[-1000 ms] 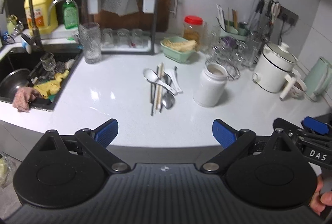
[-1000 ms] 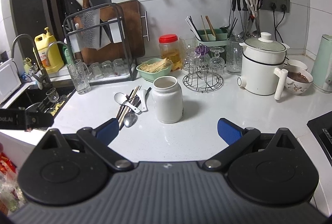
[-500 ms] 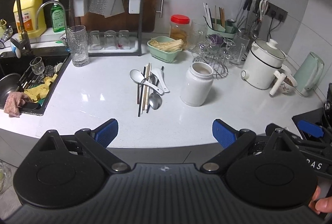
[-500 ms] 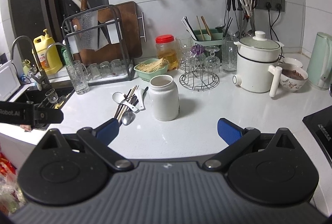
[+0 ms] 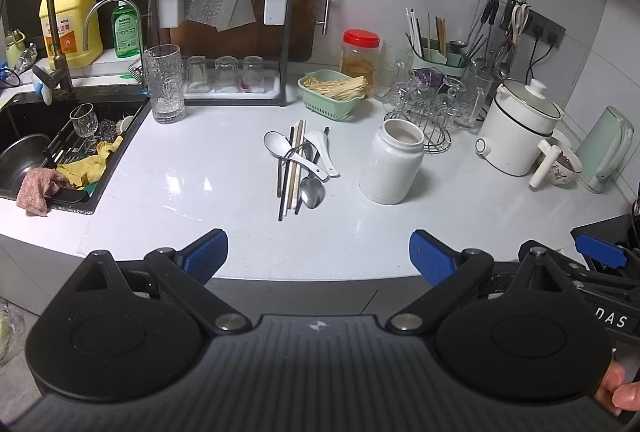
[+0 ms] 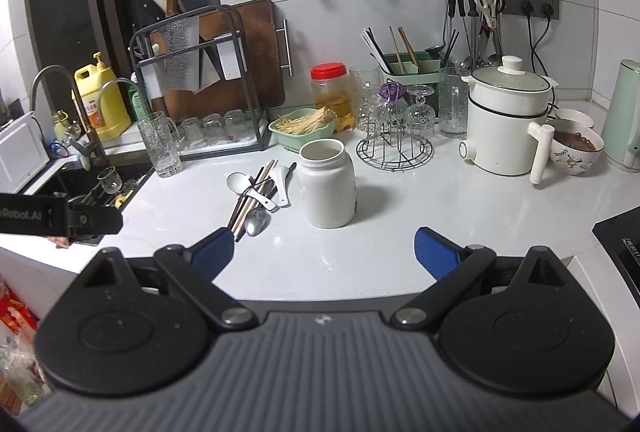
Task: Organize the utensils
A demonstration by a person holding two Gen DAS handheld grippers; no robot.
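The right gripper (image 6: 324, 246) jaws have just been closing a little, with nothing between them.

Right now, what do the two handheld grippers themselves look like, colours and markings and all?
Both match: the left gripper and the right gripper each have a matte black ribbed body, two round black discs, angled black linkage arms with silver pivot pins, and blue textured finger pads. A small pale logo sits at the body's centre. Side on, white lettering runs along each black housing. No cables or sleeves show.
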